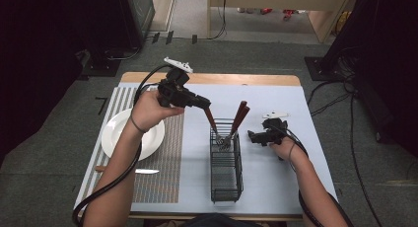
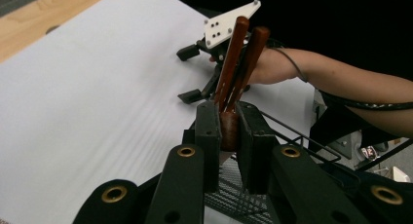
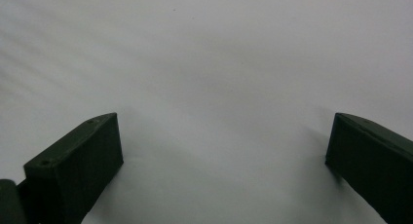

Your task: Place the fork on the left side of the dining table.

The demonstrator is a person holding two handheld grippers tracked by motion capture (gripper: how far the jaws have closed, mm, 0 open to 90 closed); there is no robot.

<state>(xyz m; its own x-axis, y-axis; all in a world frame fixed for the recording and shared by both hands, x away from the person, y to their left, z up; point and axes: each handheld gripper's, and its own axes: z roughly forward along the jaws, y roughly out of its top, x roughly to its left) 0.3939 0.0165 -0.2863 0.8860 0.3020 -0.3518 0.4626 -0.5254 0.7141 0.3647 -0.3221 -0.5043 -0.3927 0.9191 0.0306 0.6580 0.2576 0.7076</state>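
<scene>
My left gripper (image 1: pixel 207 106) is shut on the brown wooden handle of a utensil (image 1: pixel 211 118), held tilted over the far end of a black wire basket (image 1: pixel 226 175). In the left gripper view the pads clamp that handle (image 2: pixel 229 129) near its end. Two more brown-handled utensils (image 1: pixel 241 116) lean in the basket, metal ends down. My right gripper (image 1: pixel 252 136) hovers just right of the basket with its jaws wide apart. The right gripper view has nothing between the jaws (image 3: pixel 224 151), just the white mat beneath.
A white plate (image 1: pixel 116 138) sits on a striped placemat (image 1: pixel 165 163) at the left. A knife (image 1: pixel 143 171) lies near the placemat's front edge. The white table cover (image 1: pixel 276 98) stretches to the right of the basket. Cables trail from both grippers.
</scene>
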